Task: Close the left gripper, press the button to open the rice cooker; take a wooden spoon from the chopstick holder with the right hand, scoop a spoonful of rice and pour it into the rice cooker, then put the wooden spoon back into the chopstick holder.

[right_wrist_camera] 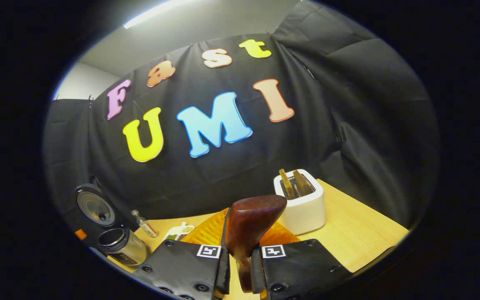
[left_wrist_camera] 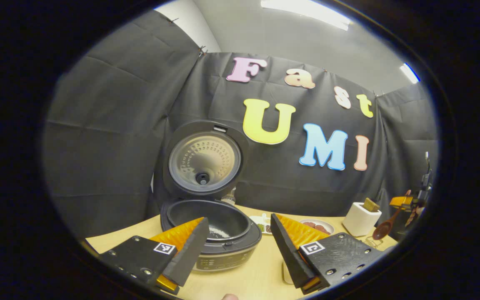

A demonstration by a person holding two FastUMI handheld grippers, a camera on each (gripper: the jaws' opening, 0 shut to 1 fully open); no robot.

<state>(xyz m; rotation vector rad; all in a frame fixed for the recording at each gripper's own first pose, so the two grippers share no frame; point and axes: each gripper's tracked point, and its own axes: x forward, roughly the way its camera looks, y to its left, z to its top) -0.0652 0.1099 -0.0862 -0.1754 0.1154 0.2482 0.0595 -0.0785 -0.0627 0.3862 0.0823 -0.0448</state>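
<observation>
While holding the wooden spoon point(right_wrist_camera: 248, 225) clamped between both fingers of the right gripper point(right_wrist_camera: 244, 239), bowl end up and handle running down between the pads, keep that grip firm and avoid letting the shaft twist. Judging by the pale specks at the bottom of the inner pot point(left_wrist_camera: 223, 218), which look like rice, and by a spoon bowl that seems empty, treat the return to the chopstick holder point(right_wrist_camera: 304, 208) as the likely step in hand, though not certainly so.

Find the holder just beyond and to the right of the spoon in the right gripper view, standing upright on the table point(right_wrist_camera: 361, 233) with two wooden pieces already in its opening. Turn the spoon so the handle points down, line it up over the free part of the opening, and lower straight rather than at a slant, to avoid knocking the holder or jamming against those pieces. Release only once the spoon rests inside.

Leave the left gripper point(left_wrist_camera: 238, 220) as it is, fingers spread well apart and grasping nothing, hovering just in front of the rice cooker point(left_wrist_camera: 223, 250), whose lid point(left_wrist_camera: 204, 160) stands fully up. Keep it clear of the dishes point(left_wrist_camera: 317, 225) between cooker and holder.
</observation>
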